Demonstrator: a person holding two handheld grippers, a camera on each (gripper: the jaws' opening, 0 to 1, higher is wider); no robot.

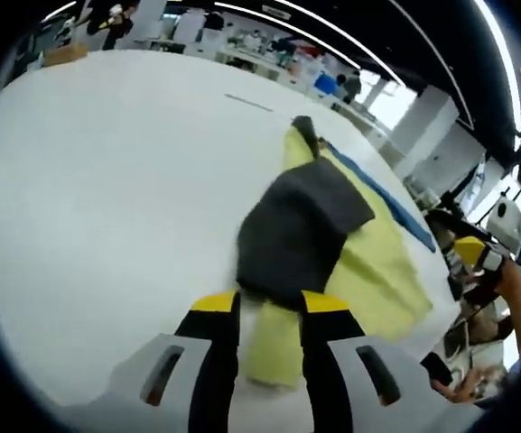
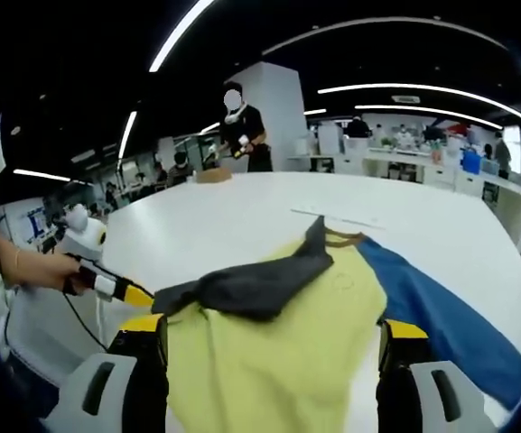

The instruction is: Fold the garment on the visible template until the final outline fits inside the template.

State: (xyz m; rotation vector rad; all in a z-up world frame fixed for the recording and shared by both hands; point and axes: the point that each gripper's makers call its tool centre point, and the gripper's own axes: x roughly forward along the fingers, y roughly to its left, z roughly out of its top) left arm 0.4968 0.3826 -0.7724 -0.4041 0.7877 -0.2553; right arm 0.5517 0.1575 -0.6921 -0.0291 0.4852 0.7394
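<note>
A yellow garment [image 1: 382, 262] [image 2: 278, 352] with a dark grey part [image 1: 301, 225] [image 2: 251, 284] and a blue part [image 1: 382, 194] [image 2: 441, 316] lies on the white table [image 1: 106, 198]. My left gripper [image 1: 270, 302] is shut on the near end of the dark grey part, which is drawn up across the yellow cloth. The right gripper view has that same left gripper [image 2: 138, 293] entering from the left, its yellow tip at the grey cloth's end. My right gripper [image 2: 271, 332] is open, its jaws wide apart over the yellow cloth. It appears at the right edge of the left gripper view [image 1: 473, 253], in a hand.
A thin straight line [image 1: 248, 102] [image 2: 341, 216] marks the table beyond the garment's collar. The table edge [image 1: 441, 298] runs close to the garment on one side. A person [image 2: 242, 131] stands at the far end, and desks and people lie beyond the table.
</note>
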